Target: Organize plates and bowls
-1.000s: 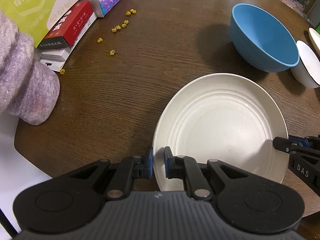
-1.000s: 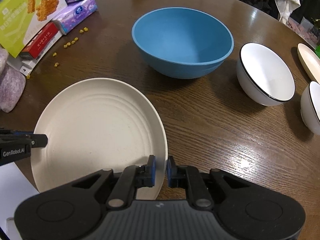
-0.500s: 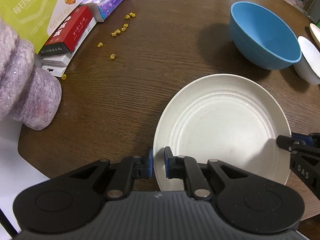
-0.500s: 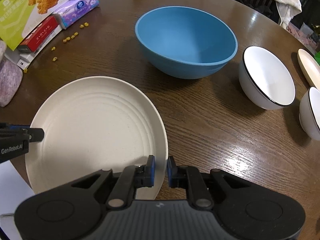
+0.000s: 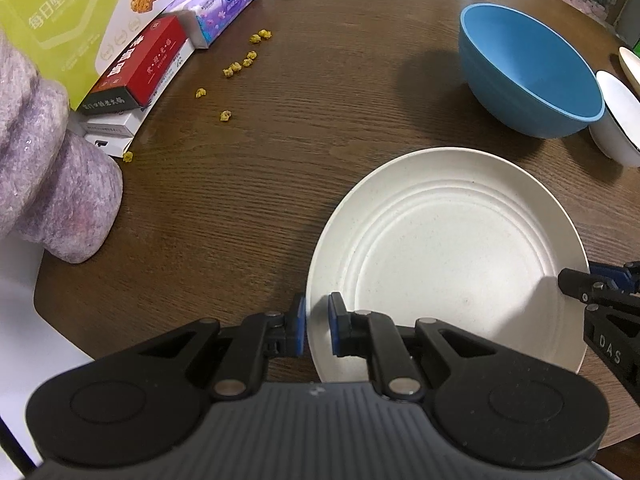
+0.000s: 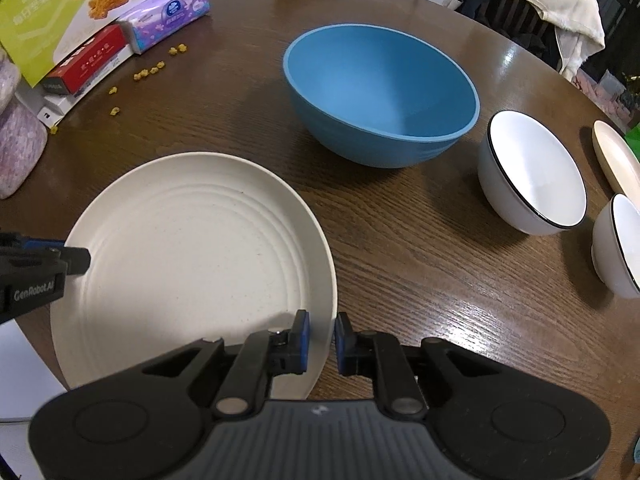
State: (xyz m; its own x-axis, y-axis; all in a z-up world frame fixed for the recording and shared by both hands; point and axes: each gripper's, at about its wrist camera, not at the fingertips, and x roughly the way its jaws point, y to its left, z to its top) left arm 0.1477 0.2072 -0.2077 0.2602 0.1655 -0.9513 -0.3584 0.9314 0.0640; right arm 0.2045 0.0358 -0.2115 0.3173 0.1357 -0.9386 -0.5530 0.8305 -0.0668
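The round cream ridged plate (image 5: 448, 256) is pinched at opposite rims: the left gripper (image 5: 317, 330) is clamped on its left edge, the right gripper (image 6: 321, 340) on its right edge. This two-sided hold is judged to keep it level above the brown wooden table (image 6: 420, 240), near the deep blue bowl (image 6: 380, 92).
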